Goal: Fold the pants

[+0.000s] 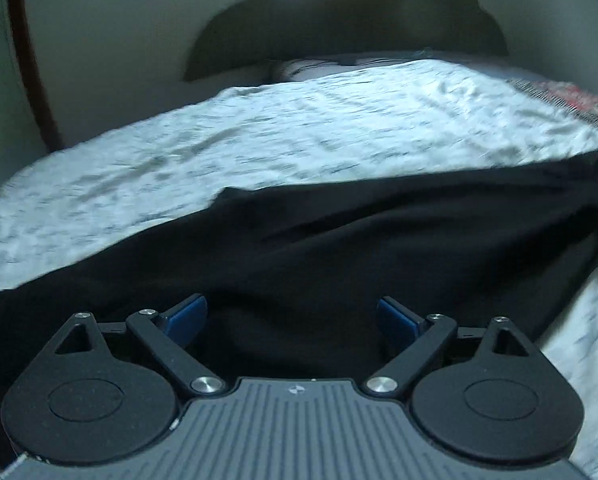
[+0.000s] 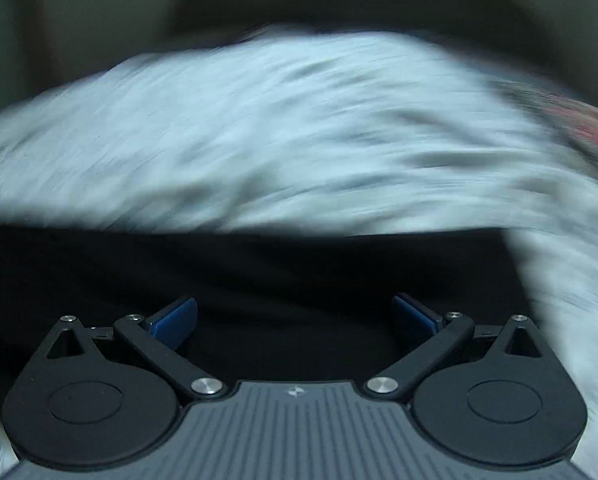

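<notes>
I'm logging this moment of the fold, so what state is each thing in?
Left gripper: open, empty, over the black cloth.
Right gripper: open, empty, over the black cloth.
Black pants: spread on the bed, wrinkled, ungripped.
White bedsheet: rumpled, partly covered by the pants.
Red patterned cloth: at the bed's far right edge, blurred.

1 pr black pants (image 1: 339,248), 1 bedsheet (image 1: 299,128), 2 grippers.

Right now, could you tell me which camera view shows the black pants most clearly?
The left wrist view: the black pants lie sharp there, folds and far edge distinct against the white patterned bedsheet. The right wrist view is motion-blurred, showing the pants only as a featureless dark mass.
</notes>
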Demonstrator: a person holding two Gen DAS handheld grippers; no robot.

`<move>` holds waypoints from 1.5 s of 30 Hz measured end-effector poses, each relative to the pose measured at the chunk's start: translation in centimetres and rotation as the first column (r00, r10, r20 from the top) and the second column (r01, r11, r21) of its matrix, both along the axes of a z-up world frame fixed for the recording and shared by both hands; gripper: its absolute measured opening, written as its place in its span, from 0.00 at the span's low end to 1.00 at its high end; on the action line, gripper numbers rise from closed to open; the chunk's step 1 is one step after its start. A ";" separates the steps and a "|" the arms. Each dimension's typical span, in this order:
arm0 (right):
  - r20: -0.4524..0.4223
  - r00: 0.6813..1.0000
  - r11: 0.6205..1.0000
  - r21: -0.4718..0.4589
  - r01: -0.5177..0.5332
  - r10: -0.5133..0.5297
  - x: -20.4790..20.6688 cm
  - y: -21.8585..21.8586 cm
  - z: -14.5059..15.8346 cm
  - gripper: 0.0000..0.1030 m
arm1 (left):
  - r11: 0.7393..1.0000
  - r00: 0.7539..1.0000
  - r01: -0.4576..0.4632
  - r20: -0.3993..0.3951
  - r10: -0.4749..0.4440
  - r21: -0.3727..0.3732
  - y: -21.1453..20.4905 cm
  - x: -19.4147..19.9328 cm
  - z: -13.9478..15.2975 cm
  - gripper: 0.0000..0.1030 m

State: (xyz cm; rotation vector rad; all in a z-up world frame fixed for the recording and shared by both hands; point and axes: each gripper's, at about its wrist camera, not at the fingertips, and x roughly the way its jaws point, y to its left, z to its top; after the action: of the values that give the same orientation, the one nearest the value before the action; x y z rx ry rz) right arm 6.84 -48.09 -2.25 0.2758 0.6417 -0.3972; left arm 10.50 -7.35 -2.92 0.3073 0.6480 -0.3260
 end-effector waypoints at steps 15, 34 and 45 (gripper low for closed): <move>0.241 0.915 0.701 0.710 0.060 -0.323 -10.6 -5.9 -4.5 1.00 | 0.997 0.998 -0.053 0.034 0.055 -0.049 1.8 -0.1 -2.0 1.00; 0.336 0.862 0.770 0.631 0.092 -0.379 -7.8 -6.9 -5.5 0.09 | 0.993 0.996 -0.083 0.023 0.085 -0.081 2.6 0.2 -1.5 0.98; 0.528 0.847 0.782 0.551 -0.291 -0.057 -2.6 1.8 0.9 0.07 | 0.951 0.951 -0.267 0.116 0.286 -0.156 8.0 -0.2 3.1 1.00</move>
State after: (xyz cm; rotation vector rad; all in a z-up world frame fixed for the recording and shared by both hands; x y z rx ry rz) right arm 4.23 -46.27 -1.37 0.9384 0.2212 0.0454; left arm 10.25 0.64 0.22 0.1013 0.5210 -0.0779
